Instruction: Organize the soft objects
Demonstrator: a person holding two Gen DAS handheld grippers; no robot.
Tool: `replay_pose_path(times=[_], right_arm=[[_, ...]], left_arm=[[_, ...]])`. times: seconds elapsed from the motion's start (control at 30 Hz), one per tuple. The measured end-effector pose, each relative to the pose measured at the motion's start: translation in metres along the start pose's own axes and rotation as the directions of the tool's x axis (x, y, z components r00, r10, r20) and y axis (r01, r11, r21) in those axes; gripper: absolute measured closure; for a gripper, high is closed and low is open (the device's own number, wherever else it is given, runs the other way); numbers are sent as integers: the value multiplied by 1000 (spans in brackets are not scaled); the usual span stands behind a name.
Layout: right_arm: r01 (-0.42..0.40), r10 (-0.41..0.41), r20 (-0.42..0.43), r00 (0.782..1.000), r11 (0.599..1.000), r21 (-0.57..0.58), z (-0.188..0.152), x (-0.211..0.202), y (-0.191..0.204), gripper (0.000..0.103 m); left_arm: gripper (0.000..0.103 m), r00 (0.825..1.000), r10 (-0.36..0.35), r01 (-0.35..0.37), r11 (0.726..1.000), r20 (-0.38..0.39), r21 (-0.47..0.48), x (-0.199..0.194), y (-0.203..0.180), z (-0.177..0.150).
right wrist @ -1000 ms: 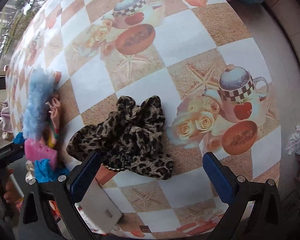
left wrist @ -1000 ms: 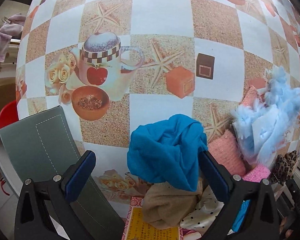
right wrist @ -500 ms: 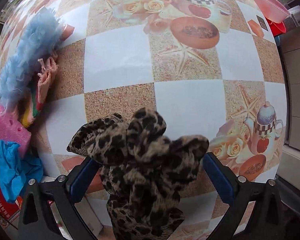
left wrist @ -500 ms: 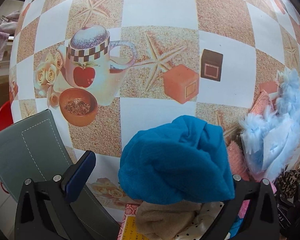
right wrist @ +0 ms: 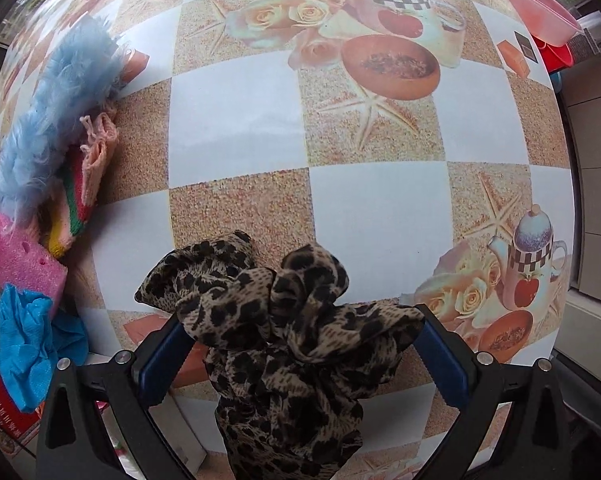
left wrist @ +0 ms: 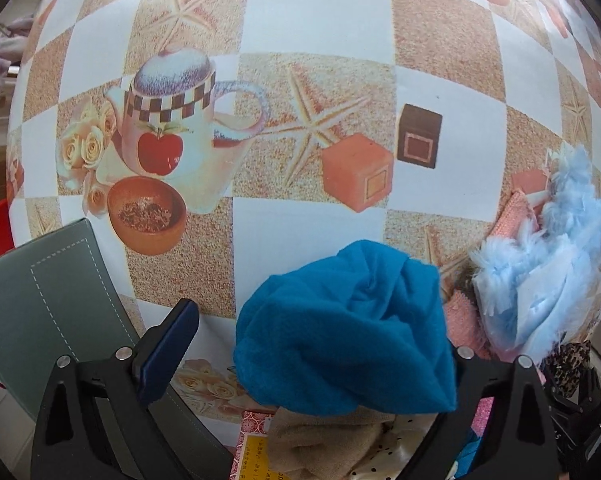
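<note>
1. On my right gripper (right wrist: 300, 356) the jaws are spread wide, and the leopard-print scarf (right wrist: 284, 344) is bunched between the pads and spills over both of them. I can't tell if it's actually pinched or just draped there.
2. My left gripper (left wrist: 312, 356) is wide open too. The blue fleece cloth (left wrist: 348, 332) is heaped against the right-hand pad and hides it; the left pad is bare, with a clear gap.
3. Right under the left gripper there's a tan cloth (left wrist: 324, 440), a polka-dot fabric (left wrist: 392, 456) and a red-and-yellow printed box (left wrist: 256, 448).
4. Grey chair (left wrist: 48, 292) sits at the tabletop's edge on my left.
5. Between the two grippers is the pile: pink sponge (right wrist: 20, 256), crinkly blue cloth (right wrist: 28, 344), striped towel (right wrist: 74, 196), peach knit (right wrist: 98, 148), fluffy light-blue piece (right wrist: 56, 104).
6. Farther out, the checkered tabletop (right wrist: 236, 120), then a pink basin (right wrist: 540, 4) past its far edge.
</note>
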State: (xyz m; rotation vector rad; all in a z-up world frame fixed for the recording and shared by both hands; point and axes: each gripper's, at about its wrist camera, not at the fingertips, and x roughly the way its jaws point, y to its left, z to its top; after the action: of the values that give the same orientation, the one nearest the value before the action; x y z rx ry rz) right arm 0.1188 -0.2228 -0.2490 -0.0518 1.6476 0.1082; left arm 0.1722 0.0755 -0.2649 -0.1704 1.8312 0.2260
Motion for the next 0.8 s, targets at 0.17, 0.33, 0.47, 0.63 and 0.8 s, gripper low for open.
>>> replay_pose_path(times=[0.17, 0.33, 0.47, 0.63, 0.8], right_arm=[[7, -7, 36, 999, 1000, -23, 29, -9, 9, 13], [-3, 9, 78, 997, 996, -87, 27, -28, 16, 72], [-94, 94, 31, 995, 996, 5, 30, -30, 1, 78], [-144, 142, 40, 989, 989, 36, 22, -42, -19, 78], [-206, 202, 50, 978, 974, 99, 8, -58, -39, 78]], left_arm=[[66, 999, 14, -19, 994, 48, 110, -13, -23, 0], [74, 989, 64, -84, 985, 130, 150, -31, -37, -9], [74, 976, 54, -82, 988, 209, 129, -66, -34, -19], [74, 959, 1, -41, 990, 283, 137, -105, -37, -41], [74, 937, -54, -15, 981, 345, 194, -141, -58, -74]])
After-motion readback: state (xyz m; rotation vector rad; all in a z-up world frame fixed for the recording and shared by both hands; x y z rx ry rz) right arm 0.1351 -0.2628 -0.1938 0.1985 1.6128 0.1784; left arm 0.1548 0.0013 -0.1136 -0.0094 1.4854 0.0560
